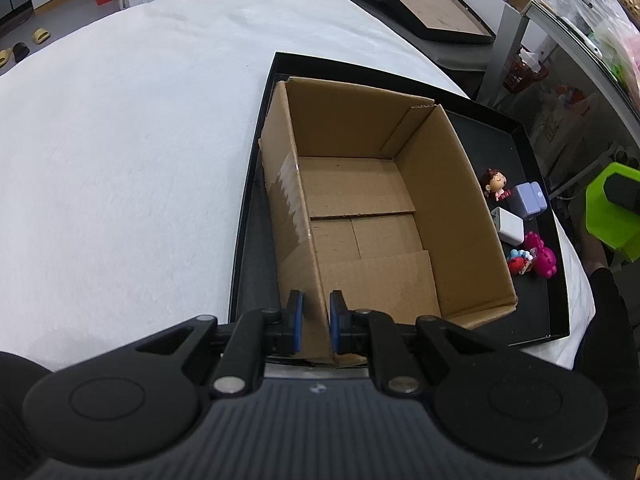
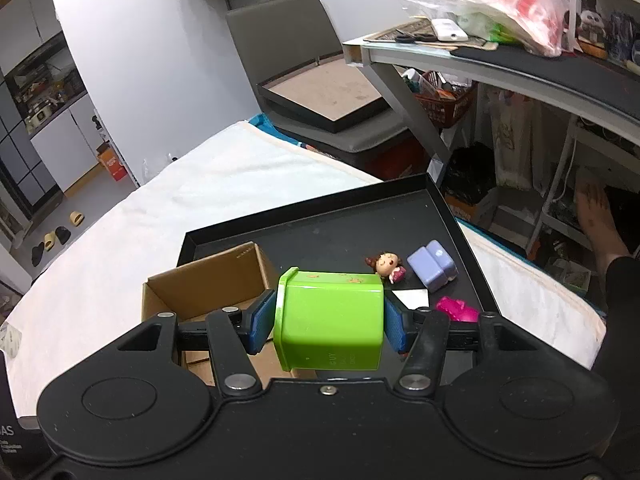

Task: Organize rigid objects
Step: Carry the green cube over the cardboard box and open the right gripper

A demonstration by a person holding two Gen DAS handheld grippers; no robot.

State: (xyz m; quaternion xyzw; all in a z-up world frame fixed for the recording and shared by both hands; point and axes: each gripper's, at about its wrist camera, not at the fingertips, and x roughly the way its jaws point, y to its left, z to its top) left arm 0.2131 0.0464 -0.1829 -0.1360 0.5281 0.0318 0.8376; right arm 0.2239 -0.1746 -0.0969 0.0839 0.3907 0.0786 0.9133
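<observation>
An open, empty cardboard box (image 1: pixel 360 200) stands in a shallow black tray (image 1: pixel 540 320) on a white cloth. My left gripper (image 1: pixel 316 312) is shut on the box's near wall, with the cardboard pinched between the blue pads. My right gripper (image 2: pixel 327 322) is shut on a lime-green square container (image 2: pixel 332 300), held above the tray (image 2: pixel 320 236) just right of the box (image 2: pixel 208 280). The container (image 1: pixel 612 212) also shows at the right edge of the left wrist view. On the tray beside the box lie a doll figurine (image 2: pixel 386 265), a purple block (image 2: pixel 434 266), a white cube (image 1: pixel 508 226) and a pink toy (image 2: pixel 456 310).
A small red and blue toy (image 1: pixel 520 261) lies by the pink toy (image 1: pixel 540 254). A grey chair with another black tray (image 2: pixel 320 100) stands behind the bed. A cluttered desk (image 2: pixel 500 60) is at the right, with a person's bare foot (image 2: pixel 596 216) under it.
</observation>
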